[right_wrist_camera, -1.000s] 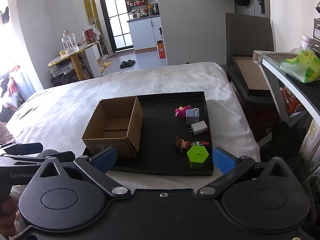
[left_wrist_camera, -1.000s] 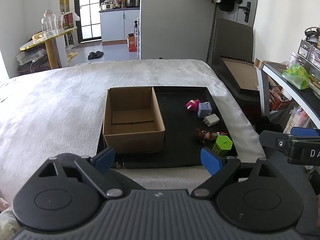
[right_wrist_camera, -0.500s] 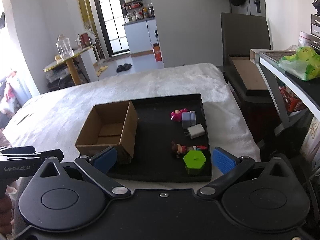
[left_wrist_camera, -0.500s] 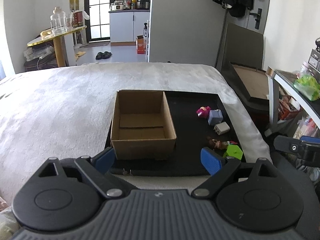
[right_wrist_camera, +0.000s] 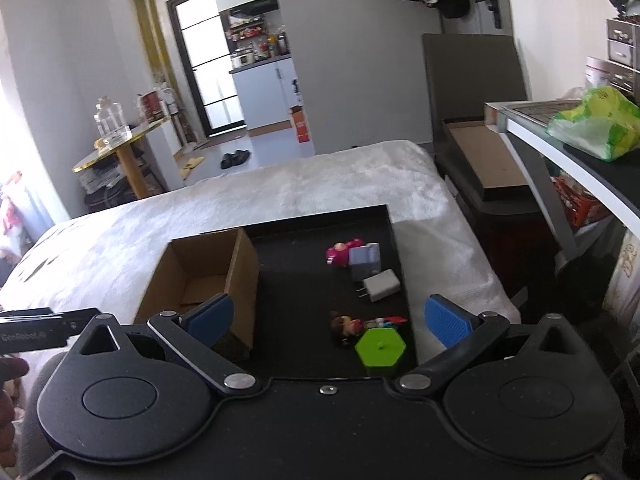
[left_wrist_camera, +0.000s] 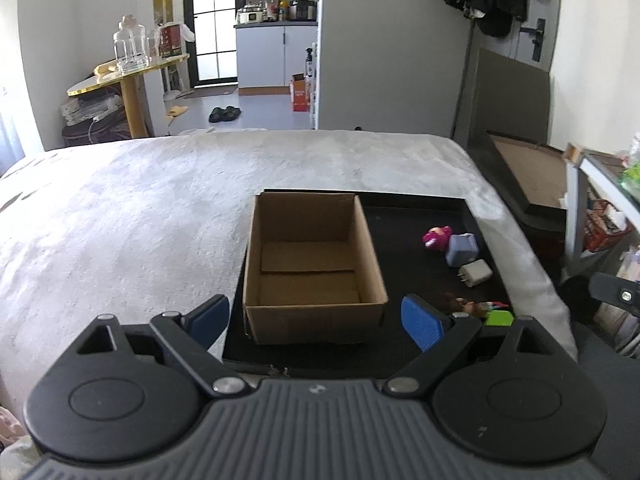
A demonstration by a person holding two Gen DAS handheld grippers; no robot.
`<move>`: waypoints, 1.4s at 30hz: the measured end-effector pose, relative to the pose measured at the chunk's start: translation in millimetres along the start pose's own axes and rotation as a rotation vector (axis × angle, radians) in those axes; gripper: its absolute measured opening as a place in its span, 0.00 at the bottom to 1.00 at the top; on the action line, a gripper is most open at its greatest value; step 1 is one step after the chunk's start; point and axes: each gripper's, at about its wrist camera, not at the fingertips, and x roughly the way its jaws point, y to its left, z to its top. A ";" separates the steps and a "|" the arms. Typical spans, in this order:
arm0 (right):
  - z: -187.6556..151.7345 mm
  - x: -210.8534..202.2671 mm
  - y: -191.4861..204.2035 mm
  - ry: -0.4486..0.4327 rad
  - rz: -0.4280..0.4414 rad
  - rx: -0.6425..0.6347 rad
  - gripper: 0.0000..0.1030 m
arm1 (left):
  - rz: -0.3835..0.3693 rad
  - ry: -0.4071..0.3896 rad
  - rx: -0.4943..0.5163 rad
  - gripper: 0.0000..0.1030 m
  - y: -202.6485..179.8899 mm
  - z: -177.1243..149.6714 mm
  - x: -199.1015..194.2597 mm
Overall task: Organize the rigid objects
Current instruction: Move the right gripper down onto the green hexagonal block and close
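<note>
Black tray (right_wrist_camera: 394, 236) on a white blanket (left_wrist_camera: 132, 216), taken as landmark. Inside its left half, an open, empty cardboard box (left_wrist_camera: 312, 268). Along its right side, far to near: pink toy (right_wrist_camera: 340, 254) touching a lavender block (right_wrist_camera: 366, 261), white charger (right_wrist_camera: 382, 285), small doll (right_wrist_camera: 348, 326), green hexagonal piece (right_wrist_camera: 380, 347). At its near edge, left gripper (left_wrist_camera: 316, 318) and right gripper (right_wrist_camera: 326, 320), both spread wide, gripping nothing.
</note>
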 end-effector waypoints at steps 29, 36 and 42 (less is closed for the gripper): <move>-37.0 108.8 -51.3 0.131 -0.110 0.206 0.79 | 0.142 0.144 -0.087 0.71 55.1 18.5 107.1; -50.9 141.2 -36.7 0.186 -0.124 0.159 0.79 | 0.159 0.189 -0.117 0.67 66.7 14.2 131.0; -58.9 163.9 -36.5 0.208 -0.158 0.167 0.73 | 0.151 0.232 -0.122 0.60 66.5 12.3 151.7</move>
